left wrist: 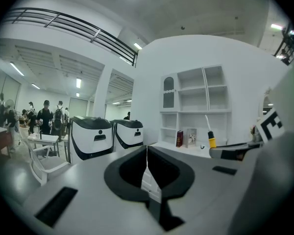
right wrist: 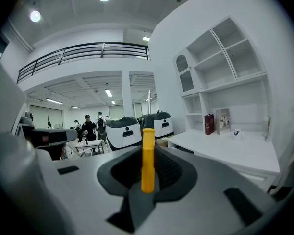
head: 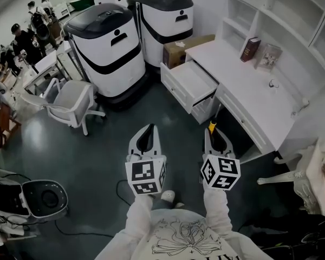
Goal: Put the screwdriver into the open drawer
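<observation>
Right gripper (right wrist: 148, 173): jaws clenched on the yellow handle of the screwdriver (right wrist: 148, 155), pads pressing it from both sides. The tool's long axis stands close to upright, with the handle low between the jaws, a black collar above it and the thin metal shaft pointing up.

Left gripper (left wrist: 147, 166): jaws closed against each other with nothing between them.

Location: the screwdriver is in the air in front of the person. It is well apart from the open drawer (head: 180, 89), which is pulled out of the white desk (head: 249, 91) ahead.

Visibility: in the head view only the yellow handle top and dark collar show at the gripper's tip, and the shaft is foreshortened. The blade tip is too thin to make out in any view.
</observation>
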The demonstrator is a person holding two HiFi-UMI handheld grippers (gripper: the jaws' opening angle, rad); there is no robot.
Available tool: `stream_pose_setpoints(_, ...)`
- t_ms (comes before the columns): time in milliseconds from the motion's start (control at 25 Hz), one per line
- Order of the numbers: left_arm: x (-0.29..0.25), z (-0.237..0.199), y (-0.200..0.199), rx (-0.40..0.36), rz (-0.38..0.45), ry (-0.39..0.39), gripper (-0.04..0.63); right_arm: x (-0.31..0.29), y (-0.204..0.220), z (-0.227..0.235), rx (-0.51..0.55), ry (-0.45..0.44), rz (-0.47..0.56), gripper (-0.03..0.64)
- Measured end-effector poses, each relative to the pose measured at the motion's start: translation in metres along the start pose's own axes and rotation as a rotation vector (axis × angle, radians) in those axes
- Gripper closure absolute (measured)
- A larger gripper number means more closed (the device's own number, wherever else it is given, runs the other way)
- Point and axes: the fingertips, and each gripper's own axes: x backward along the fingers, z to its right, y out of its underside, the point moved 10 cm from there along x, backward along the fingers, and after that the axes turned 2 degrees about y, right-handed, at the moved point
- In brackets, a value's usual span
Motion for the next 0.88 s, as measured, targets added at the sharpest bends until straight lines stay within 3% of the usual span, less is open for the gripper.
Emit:
stream_pose_setpoints(440, -0.034, -0.025, 0.006, 0.003, -0.048, 0.035, 0.589, -0.034, 0.006, -0.014, -0.005, 0.025, -0.041, 0.546)
stream_pose_setpoints(880, -0.1, -0.03, 0.005, 0.013, -0.059, 0.034, 0.588, -0.097, -0.006, 0.015, -0.012, 0.032, -0.049, 0.546)
